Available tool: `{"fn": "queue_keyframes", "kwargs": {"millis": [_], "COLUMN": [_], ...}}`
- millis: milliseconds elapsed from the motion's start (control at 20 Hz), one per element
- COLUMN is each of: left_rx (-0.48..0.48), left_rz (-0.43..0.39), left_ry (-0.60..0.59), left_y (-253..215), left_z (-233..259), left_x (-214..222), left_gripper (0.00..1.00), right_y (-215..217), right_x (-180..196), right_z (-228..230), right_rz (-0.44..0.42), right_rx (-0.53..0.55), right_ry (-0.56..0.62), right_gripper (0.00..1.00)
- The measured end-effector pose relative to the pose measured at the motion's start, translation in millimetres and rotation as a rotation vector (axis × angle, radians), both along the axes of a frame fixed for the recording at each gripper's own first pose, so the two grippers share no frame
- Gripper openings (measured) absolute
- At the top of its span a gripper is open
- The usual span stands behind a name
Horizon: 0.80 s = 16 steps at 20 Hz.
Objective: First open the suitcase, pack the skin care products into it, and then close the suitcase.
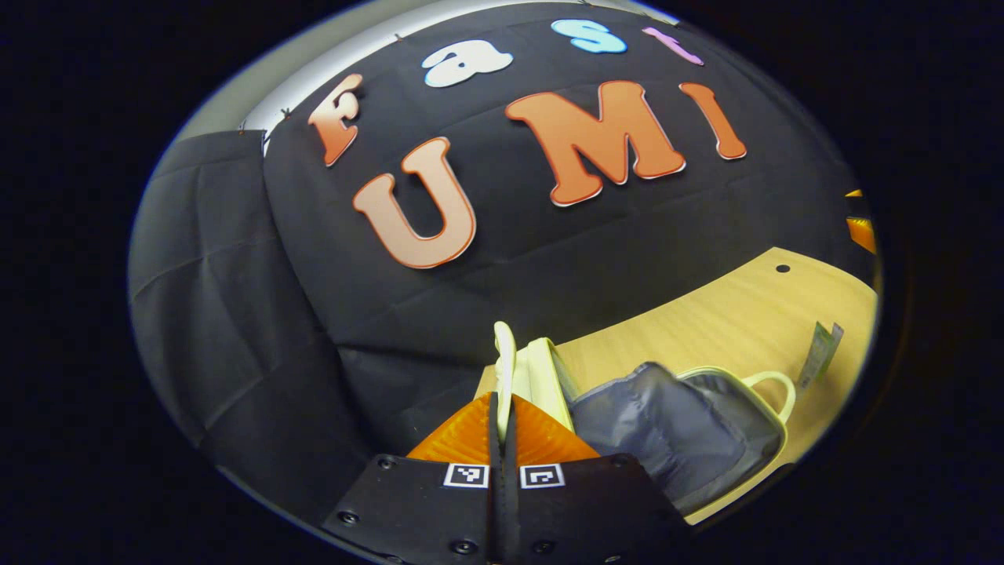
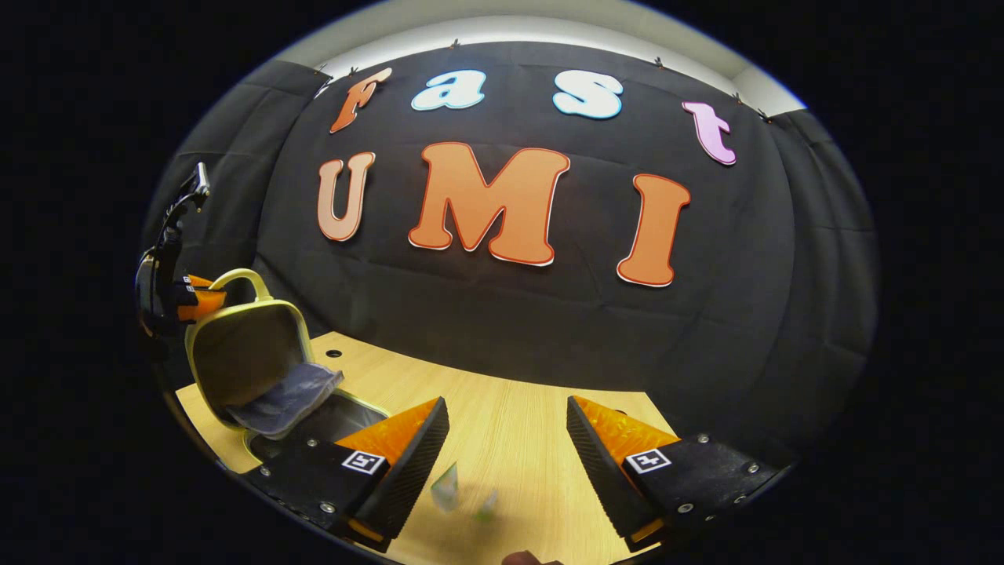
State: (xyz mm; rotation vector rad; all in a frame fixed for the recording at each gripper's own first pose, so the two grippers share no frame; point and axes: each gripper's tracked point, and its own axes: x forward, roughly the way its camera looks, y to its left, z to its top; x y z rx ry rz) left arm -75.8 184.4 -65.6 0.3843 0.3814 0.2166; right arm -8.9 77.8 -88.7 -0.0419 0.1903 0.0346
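Suitcase [image 2: 243,357] stands open near the table's [image 2: 518,424] left edge in the right gripper view, pale yellow lid upright, grey lining [image 2: 286,396] sagging into the base. Left gripper [image 1: 504,392] has both fingers pressed together on the lid's rim; the same gripper is seen at the lid's top corner in the right gripper view. Right gripper [image 2: 506,439] hovers with fingers spread wide, gripping nothing, above a small green-white skin care tube [image 2: 447,486] lying on the table near its front edge. No legible writing on the tube. Another pale green packet [image 1: 820,353] stands beyond the suitcase handle [image 1: 773,388].
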Motion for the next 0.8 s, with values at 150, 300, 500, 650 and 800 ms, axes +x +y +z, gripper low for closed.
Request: {"fn": "queue_keyframes", "kwargs": {"millis": [150, 300, 500, 650, 800], "left_rx": [-0.045, -0.044, -0.081, -0.079, -0.094], "left_rz": [0.027, 0.069, 0.152, 0.256, 0.241], "left_ry": [0.005, 0.039, 0.080, 0.120, 0.080], "left_y": [12.6, 33.7, 50.0, 60.8, 48.2], "left_z": [-6.2, -18.0, -38.6, -50.3, -44.2], "left_x": [3.1, -5.4, -16.8, -36.0, -33.0], "left_gripper": [0.00, 0.00, 0.02, 0.09, 0.18], "right_y": [16.9, 31.2, 45.8, 52.0, 50.9], "right_x": [0.8, -4.3, -13.5, -17.3, -15.4], "right_z": [-2.1, -7.7, -15.2, -29.1, -35.0], "right_rz": [-0.033, -0.062, -0.067, -0.058, -0.063], "right_rx": [-0.007, -0.012, -0.020, 0.008, 0.057], "right_ry": [0.021, 0.048, 0.071, 0.107, 0.120], "right_gripper": [0.95, 0.96, 0.96, 0.96, 0.96]}}
